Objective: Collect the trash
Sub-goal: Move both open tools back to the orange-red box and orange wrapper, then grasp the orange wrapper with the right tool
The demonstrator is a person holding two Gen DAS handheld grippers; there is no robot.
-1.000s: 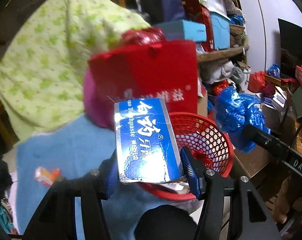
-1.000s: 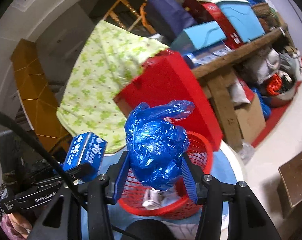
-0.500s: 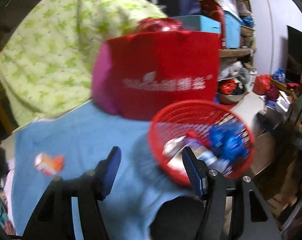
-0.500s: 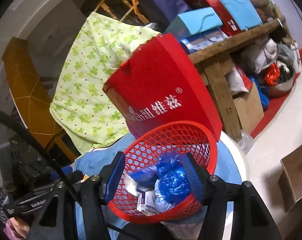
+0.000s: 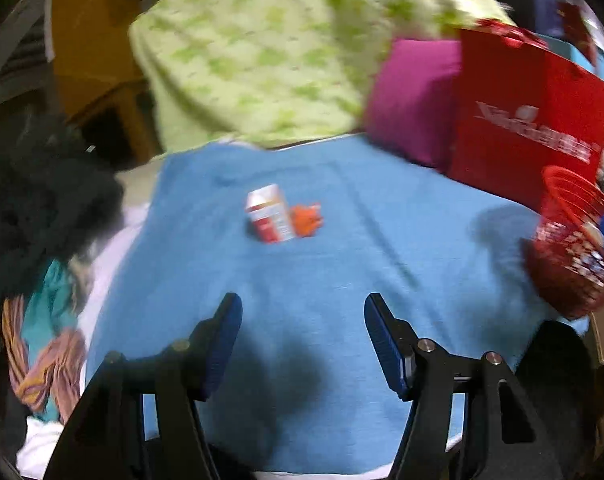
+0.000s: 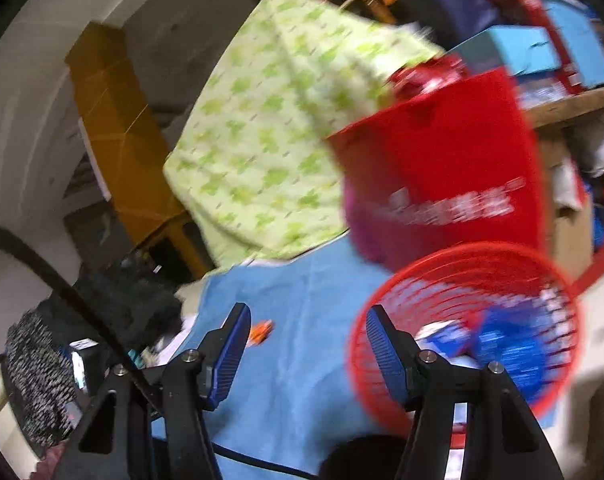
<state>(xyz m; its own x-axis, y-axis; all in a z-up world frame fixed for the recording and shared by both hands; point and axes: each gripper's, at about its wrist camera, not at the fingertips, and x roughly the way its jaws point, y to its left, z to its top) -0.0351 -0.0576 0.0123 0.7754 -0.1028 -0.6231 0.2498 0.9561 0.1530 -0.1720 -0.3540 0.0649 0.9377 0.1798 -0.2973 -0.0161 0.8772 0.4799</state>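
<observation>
A red mesh basket (image 5: 570,256) sits at the right edge of the blue cloth (image 5: 342,280) and holds the blue plastic bag (image 6: 510,352) and other trash. It also shows in the right wrist view (image 6: 462,264). A small white and red carton (image 5: 269,218) and an orange scrap (image 5: 307,219) lie on the cloth ahead of my left gripper (image 5: 302,336), which is open and empty. The scrap shows in the right wrist view (image 6: 261,331). My right gripper (image 6: 306,340) is open and empty, just left of the basket.
A red gift bag (image 5: 534,128) and a magenta cushion (image 5: 414,96) stand behind the basket. A green patterned sheet (image 5: 270,52) hangs at the back. Dark clothes (image 5: 34,200) pile up at the left. Shelves with boxes (image 6: 542,48) are at the right.
Both grippers opened and dropped the toothpaste box and blue bag into the basket. Both have since swung left; the left now faces the carton and orange scrap.
</observation>
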